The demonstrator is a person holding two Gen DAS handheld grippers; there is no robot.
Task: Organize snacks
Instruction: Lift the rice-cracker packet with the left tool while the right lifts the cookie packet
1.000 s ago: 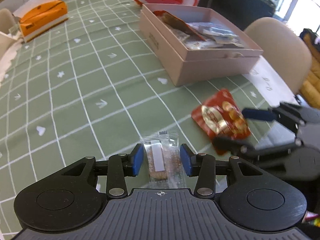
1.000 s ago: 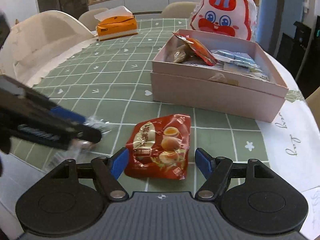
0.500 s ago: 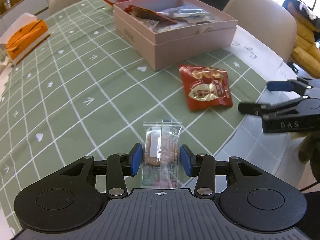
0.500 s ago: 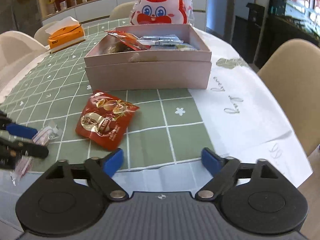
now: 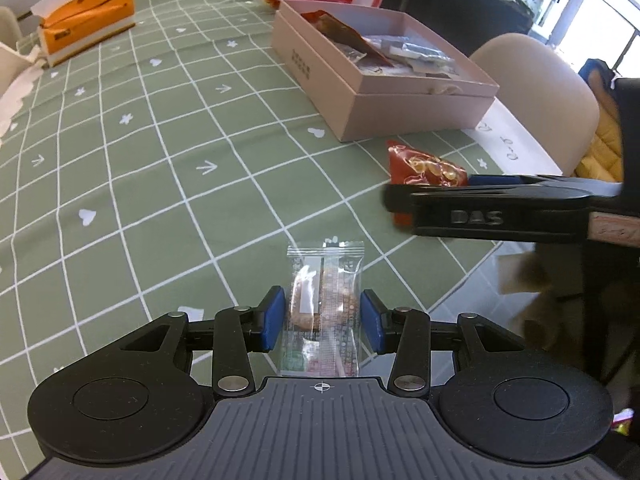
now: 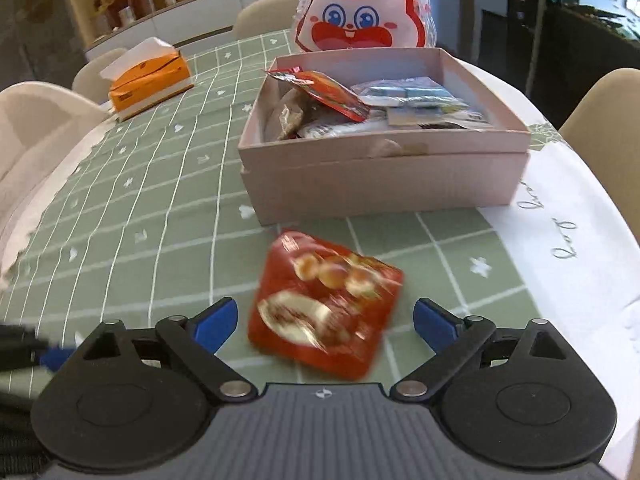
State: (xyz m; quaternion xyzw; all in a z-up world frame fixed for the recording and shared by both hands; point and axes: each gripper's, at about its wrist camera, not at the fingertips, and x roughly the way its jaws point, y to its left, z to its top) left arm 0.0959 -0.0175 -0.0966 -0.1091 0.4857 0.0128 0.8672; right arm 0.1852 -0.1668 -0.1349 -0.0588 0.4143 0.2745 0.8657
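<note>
Left gripper (image 5: pixel 322 322): blue pads pinch a clear-wrapped biscuit packet (image 5: pixel 324 300) by its two long edges, near the front edge of the tabletop (image 5: pixel 140 140). The packet's far end points toward the pink box (image 5: pixel 384 92); can't tell whether it's lifted or lying on the green checked cloth.

Right gripper (image 6: pixel 324 322): spread wide, and its jaws have just been closing in a little. The red snack pouch (image 6: pixel 324 304) lies between them on the cloth; the pads are clear of both its sides, no contact. The pouch is motion-blurred. It sits just in front of the pink box's near wall, with a gap between them.

The pink box is open and already holds several packets, one red foil pouch (image 6: pixel 324 94) on top at the left.

Behind the box is a rabbit-face bag (image 6: pixel 362 12). An orange tissue box (image 6: pixel 150 78) sits far left.
</note>
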